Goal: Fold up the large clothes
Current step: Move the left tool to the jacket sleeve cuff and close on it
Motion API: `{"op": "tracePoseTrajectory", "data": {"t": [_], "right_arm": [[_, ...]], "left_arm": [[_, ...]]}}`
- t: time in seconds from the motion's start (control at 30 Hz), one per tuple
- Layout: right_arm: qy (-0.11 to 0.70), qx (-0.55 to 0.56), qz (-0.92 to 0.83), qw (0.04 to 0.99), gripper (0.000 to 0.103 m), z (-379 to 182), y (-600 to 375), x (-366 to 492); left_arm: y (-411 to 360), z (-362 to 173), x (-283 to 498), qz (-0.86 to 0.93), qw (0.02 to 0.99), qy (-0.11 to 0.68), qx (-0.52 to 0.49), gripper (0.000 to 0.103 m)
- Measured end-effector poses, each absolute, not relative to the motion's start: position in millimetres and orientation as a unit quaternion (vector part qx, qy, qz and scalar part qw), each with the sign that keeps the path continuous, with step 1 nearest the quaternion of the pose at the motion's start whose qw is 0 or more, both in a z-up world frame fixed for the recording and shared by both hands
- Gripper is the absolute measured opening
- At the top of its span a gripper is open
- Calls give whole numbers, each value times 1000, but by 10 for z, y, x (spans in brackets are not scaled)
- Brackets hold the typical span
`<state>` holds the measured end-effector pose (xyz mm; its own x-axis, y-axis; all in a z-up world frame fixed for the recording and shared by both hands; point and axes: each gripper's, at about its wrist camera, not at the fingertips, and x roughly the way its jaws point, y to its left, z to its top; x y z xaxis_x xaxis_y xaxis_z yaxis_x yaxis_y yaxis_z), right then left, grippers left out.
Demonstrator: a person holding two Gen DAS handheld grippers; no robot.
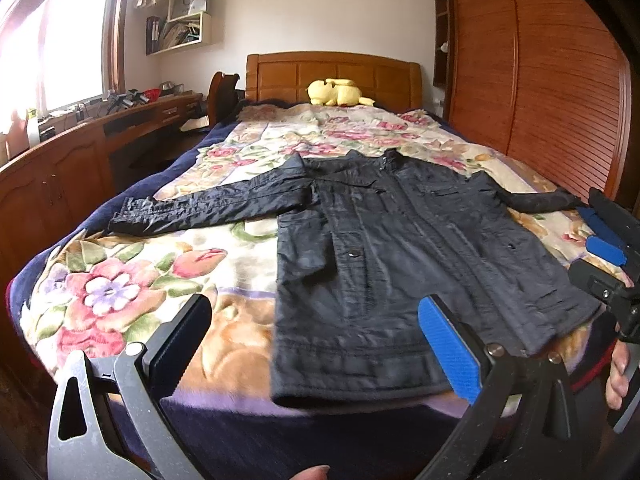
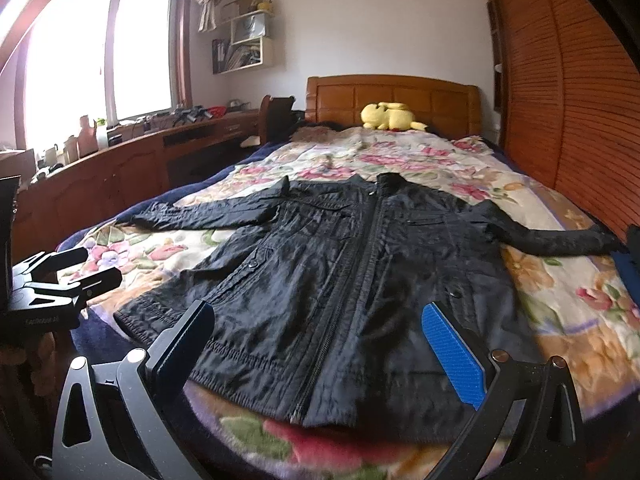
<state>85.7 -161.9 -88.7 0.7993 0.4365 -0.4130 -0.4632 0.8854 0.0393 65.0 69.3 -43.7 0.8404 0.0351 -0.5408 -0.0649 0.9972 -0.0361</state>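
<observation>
A black quilted zip-front jacket (image 2: 340, 280) lies face up and spread flat on the floral blanket (image 1: 160, 272) covering the wooden-framed bed (image 2: 392, 96), its collar toward the headboard, hem near the foot edge, and both sleeves stretched out toward the side edges. The left claw (image 1: 316, 344) hovers spread wide above the foot edge, over the jacket's hem, holding nothing. The right claw (image 2: 320, 340) also hangs wide apart and empty above the hem by the zip. A yellow plush toy (image 1: 340, 92) rests against the headboard
</observation>
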Motion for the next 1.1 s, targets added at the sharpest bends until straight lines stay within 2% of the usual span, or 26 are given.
{"op": "tracePoseTrajectory", "data": {"t": [0.57,1.1], "right_arm": [[243,-62,271,929,103,-1116,-1163,1625],[246,-100,324,908,103,-890,-536,1843]], "left_arm": [[1738,-781,1561,48,939,341,3,103],[3246,-793,2161,126,924,361,0,103]]}}
